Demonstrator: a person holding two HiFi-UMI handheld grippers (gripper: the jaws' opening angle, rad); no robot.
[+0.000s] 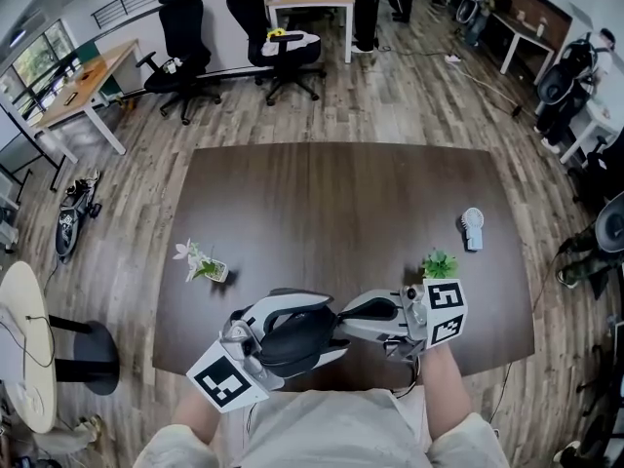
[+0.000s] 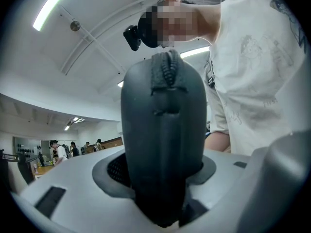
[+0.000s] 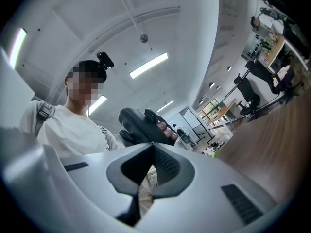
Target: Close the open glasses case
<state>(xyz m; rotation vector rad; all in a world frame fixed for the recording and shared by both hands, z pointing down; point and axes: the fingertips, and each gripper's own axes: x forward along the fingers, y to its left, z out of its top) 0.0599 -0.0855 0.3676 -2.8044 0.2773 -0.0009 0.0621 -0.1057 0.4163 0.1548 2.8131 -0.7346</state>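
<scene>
A dark zippered glasses case (image 1: pixel 292 334) hangs just above the front edge of the brown table (image 1: pixel 341 193). My left gripper (image 1: pixel 327 325) comes in from the lower left, and its white jaws are shut on the case's sides. In the left gripper view the case (image 2: pixel 163 130) stands upright between the pads of that gripper (image 2: pixel 163 171), zip seam facing the camera, halves together as far as shows. My right gripper (image 1: pixel 343 312) points left at the case's right end. Its jaws are shut and hold nothing (image 3: pixel 151 152).
On the table stand a small pot of white flowers (image 1: pixel 205 264), a small green plant (image 1: pixel 439 264) and a white round-headed object (image 1: pixel 472 229). Office chairs (image 1: pixel 185 47) and desks stand on the wooden floor beyond the table's far edge.
</scene>
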